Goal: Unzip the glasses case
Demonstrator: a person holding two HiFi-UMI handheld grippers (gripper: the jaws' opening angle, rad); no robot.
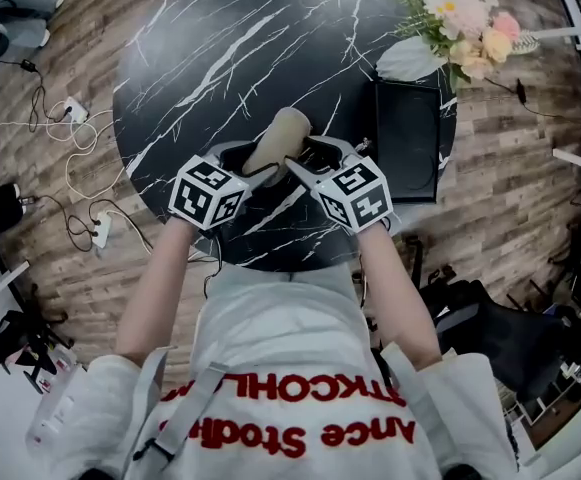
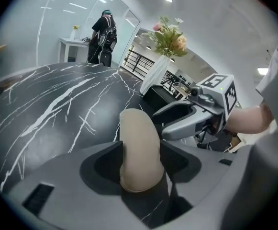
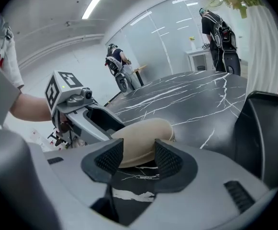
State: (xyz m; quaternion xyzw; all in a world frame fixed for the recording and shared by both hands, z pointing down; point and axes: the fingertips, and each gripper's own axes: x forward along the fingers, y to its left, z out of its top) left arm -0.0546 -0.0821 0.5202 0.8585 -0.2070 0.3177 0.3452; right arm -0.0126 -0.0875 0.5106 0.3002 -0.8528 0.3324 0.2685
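Note:
A beige glasses case [image 1: 280, 140] lies on the round black marble table [image 1: 220, 48], one end pointing at me. My left gripper [image 1: 250, 160] comes in from the left and straddles that near end. In the left gripper view the case [image 2: 139, 152] fills the gap between the pads of the left gripper [image 2: 139, 162], with no visible squeeze. My right gripper [image 1: 320, 156] sits at the case's right side. In the right gripper view its jaws [image 3: 135, 159] stand open, and the case [image 3: 143, 138] lies just beyond the tips. No zip is visible.
A black box [image 1: 407, 138] lies on the table to the right of the grippers. A white vase of flowers [image 1: 450, 28] stands behind it. The table's near edge [image 1: 270, 263] is right below my hands. Cables and a power strip [image 1: 100, 230] lie on the wooden floor at left.

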